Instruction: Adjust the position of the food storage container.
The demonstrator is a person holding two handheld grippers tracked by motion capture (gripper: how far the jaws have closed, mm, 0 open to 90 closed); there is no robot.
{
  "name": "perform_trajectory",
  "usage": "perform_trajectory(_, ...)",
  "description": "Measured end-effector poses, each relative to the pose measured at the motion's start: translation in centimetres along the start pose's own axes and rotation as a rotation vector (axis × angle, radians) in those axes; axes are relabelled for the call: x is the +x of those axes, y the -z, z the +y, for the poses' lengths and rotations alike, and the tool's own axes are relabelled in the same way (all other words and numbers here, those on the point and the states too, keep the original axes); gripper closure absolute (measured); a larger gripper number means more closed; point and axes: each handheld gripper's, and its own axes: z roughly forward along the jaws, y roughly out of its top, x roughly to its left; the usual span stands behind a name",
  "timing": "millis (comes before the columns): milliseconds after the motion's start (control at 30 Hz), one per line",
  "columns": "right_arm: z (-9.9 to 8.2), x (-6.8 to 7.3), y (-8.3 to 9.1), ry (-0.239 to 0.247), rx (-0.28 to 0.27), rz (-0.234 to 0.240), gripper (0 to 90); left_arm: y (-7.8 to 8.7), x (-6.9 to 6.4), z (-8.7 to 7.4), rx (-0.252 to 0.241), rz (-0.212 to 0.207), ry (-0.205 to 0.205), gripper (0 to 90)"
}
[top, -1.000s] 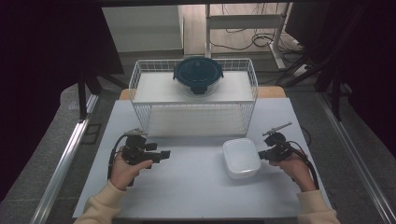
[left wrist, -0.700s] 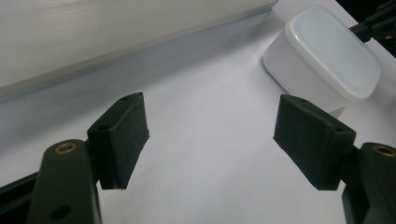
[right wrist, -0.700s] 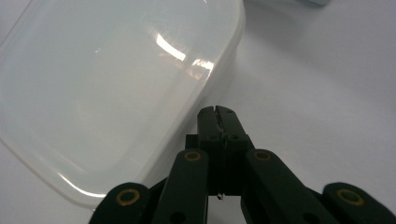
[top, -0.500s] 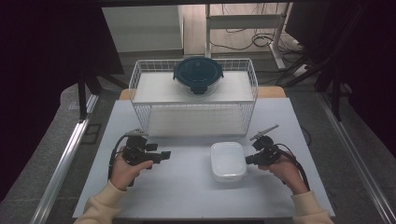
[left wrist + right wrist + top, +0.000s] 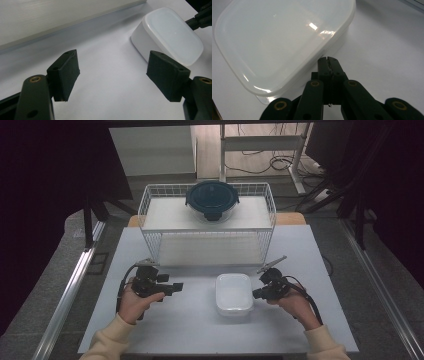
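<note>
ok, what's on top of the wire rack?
A round container with a dark blue lid sits on the white wire rack, on its top shelf near the back middle. The lid covers it, so its contents can't be seen.

Left hand-held gripper (image 5: 172, 288): black body, blocky rectangular pads (image 5: 65, 72), brass-coloured rivets on jaw arms, grey plate on top, black cable looping behind. Right hand-held gripper (image 5: 256, 294): same black build, brass rivets, trailing black cable. Person's sleeves (image 5: 111, 341) pale cream, ribbed cuffs.
</note>
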Motion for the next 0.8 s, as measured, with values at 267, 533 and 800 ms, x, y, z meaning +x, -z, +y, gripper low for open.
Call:
perform_trajectory(267,1.0,1.6,-1.1,0.047,-0.003,0.017,89.2,-0.1,0.0,0.0,0.005,0.0,-0.007,25.3)
perform_trajectory(533,0.8,1.3,0.5,0.042,-0.057,-0.041,89.2,0.1,0.1,0.0,-0.003,0.006,-0.003,25.3)
perform_trajectory(800,-1.0,-0.2,3.3,-0.055,-0.206,-0.063,67.9,0.1,0.1,0.0,-0.004,0.008,0.002,25.1)
